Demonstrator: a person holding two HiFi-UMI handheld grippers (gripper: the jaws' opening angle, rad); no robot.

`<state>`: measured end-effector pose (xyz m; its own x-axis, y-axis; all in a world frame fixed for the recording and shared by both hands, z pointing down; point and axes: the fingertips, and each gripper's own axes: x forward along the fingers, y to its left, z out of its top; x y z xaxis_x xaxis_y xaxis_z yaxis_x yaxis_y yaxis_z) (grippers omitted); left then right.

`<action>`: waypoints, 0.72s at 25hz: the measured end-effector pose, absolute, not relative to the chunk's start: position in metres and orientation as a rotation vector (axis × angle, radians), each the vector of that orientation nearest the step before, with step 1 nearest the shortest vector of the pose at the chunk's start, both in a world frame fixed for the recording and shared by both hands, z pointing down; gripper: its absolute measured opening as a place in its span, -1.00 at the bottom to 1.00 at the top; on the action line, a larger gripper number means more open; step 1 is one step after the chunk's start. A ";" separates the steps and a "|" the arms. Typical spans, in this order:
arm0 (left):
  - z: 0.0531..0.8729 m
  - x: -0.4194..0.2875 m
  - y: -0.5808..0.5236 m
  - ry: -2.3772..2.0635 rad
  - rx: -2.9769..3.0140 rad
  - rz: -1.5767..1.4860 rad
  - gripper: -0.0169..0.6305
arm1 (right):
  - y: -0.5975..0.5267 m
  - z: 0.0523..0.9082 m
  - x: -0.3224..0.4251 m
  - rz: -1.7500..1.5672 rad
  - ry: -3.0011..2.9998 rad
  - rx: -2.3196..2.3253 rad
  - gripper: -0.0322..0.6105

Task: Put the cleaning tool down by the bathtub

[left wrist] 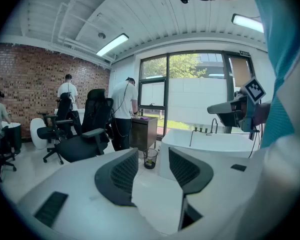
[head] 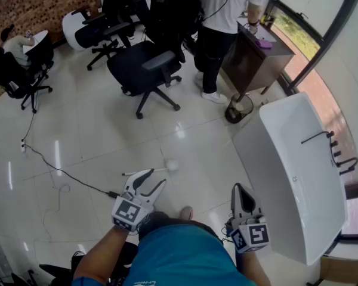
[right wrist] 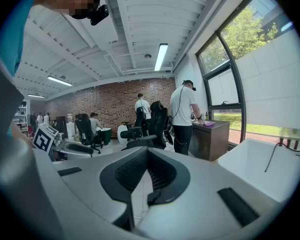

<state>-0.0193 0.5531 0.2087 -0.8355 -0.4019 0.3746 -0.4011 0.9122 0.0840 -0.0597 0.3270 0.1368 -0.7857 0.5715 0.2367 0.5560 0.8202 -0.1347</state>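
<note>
The cleaning tool (head: 167, 167), a thin white stick with a round white head, lies flat on the pale tiled floor, some way left of the bathtub. My left gripper (head: 157, 177) hovers just in front of it, open, and the left gripper view shows nothing between its jaws (left wrist: 152, 156). The tool itself is hidden in both gripper views. The white bathtub (head: 273, 137) stands at the right and shows again ahead of the left gripper (left wrist: 210, 144) and beside the right one (right wrist: 260, 164). My right gripper (head: 237, 187) is held beside the tub's near end, shut and empty (right wrist: 147, 154).
A black cable (head: 59, 170) runs across the floor at left. Black office chairs (head: 146, 70) stand further back. A person (head: 224, 16) stands at a dark cabinet (head: 253, 61), with a wire wastebasket (head: 238, 107) by the tub's far end. My shoe (head: 186, 212) is between the grippers.
</note>
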 end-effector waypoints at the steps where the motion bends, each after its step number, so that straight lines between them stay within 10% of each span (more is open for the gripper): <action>1: 0.212 -0.033 0.549 -2.694 0.602 0.009 -0.35 | 0.319 0.137 -0.073 0.068 -2.751 -0.851 -0.86; 18: 0.386 -0.176 0.549 -2.366 0.961 0.166 -0.28 | 0.260 0.262 -0.170 0.061 -2.689 -0.438 -0.86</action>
<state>-0.1762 0.5491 0.3860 -0.5762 -0.6012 0.5536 -0.6728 0.7335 0.0964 -0.1699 0.2600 0.2624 -0.8651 0.3128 0.3921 0.2949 0.9495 -0.1070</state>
